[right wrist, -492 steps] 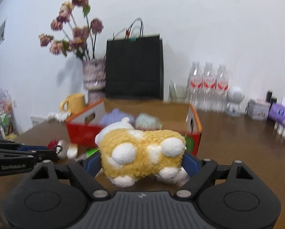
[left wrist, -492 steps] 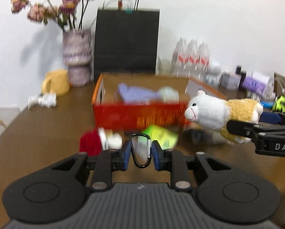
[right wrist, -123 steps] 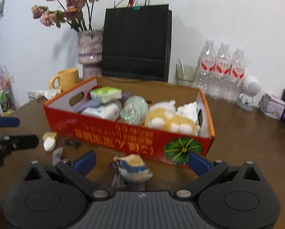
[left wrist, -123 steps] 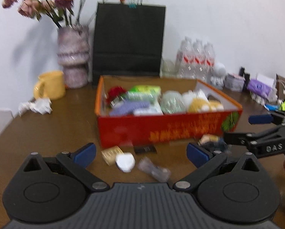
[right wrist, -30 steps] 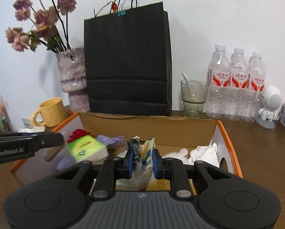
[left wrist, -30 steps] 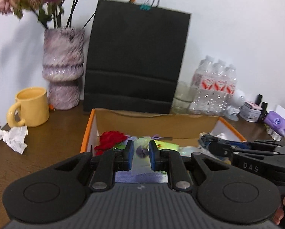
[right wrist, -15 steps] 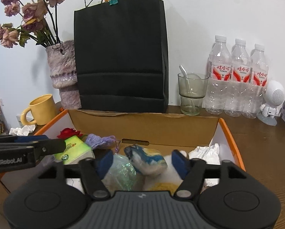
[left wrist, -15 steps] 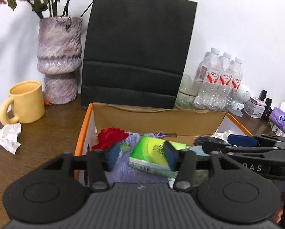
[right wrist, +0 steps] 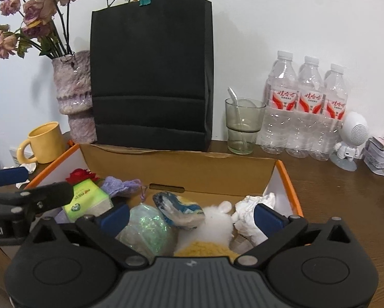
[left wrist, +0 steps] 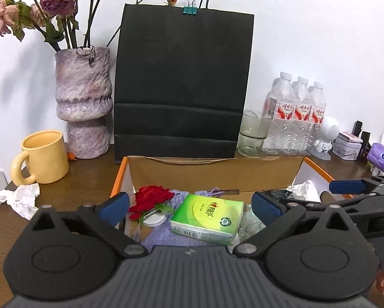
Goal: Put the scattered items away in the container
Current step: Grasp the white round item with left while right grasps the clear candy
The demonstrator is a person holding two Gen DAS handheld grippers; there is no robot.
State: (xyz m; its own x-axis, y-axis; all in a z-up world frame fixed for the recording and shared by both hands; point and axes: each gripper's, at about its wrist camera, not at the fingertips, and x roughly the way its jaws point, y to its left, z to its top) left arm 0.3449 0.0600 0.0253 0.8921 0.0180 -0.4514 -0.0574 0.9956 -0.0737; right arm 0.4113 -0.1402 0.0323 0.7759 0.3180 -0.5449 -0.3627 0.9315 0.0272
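Brown wood desk (right wrist: 333, 187) carries cardboard box (right wrist: 176, 165), black paper bag (left wrist: 181, 82), vase (left wrist: 84, 107), yellow mug (left wrist: 44, 157), crumpled tissue (left wrist: 14, 199), glass (right wrist: 243, 125), three water bottles (right wrist: 307, 105).

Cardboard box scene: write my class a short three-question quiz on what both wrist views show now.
1. True or false: the left gripper is shut on the green tissue pack.
2. What stands directly behind the cardboard box? A) black paper bag B) yellow mug C) water bottles
3. Fill in: the spoon stands in the ____.

Key: 1 false, its jaws are open; 2 A; 3 glass.
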